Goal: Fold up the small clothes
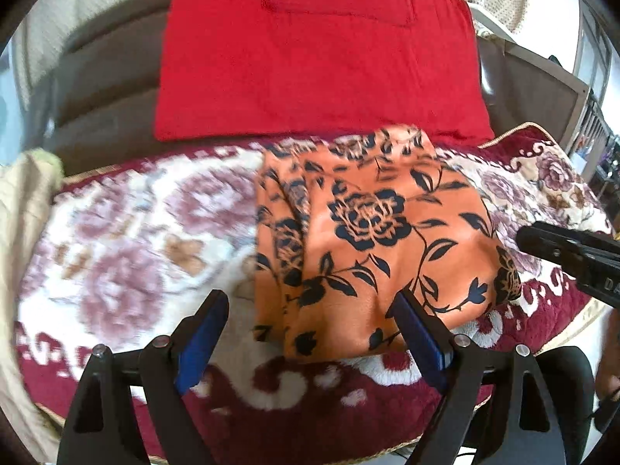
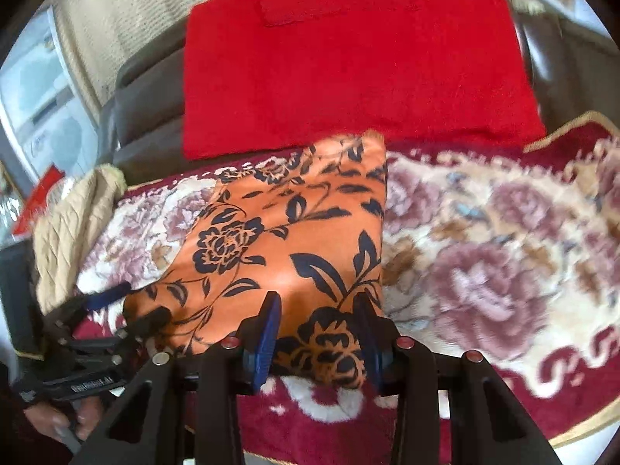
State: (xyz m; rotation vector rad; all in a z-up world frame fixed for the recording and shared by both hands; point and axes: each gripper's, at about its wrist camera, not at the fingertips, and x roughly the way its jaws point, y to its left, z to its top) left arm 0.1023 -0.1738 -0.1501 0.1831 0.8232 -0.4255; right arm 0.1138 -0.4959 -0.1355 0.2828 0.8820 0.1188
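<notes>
Your orange floral garment (image 1: pixel 372 232) lay folded on the plush floral blanket (image 1: pixel 128 240), its far edge just short of the red cushion (image 1: pixel 317 58) propped behind it. Your left gripper (image 1: pixel 314 306) stood with its jaws spread wide over the garment's near left corner, grasping nothing. Your right gripper (image 2: pixel 317 310) had its blue-padded fingers (image 2: pixel 267 333) apart astride the near right corner; you could not tell whether they pinched the cloth. A beige quilted cloth (image 2: pixel 66 240) lay at the left.
</notes>
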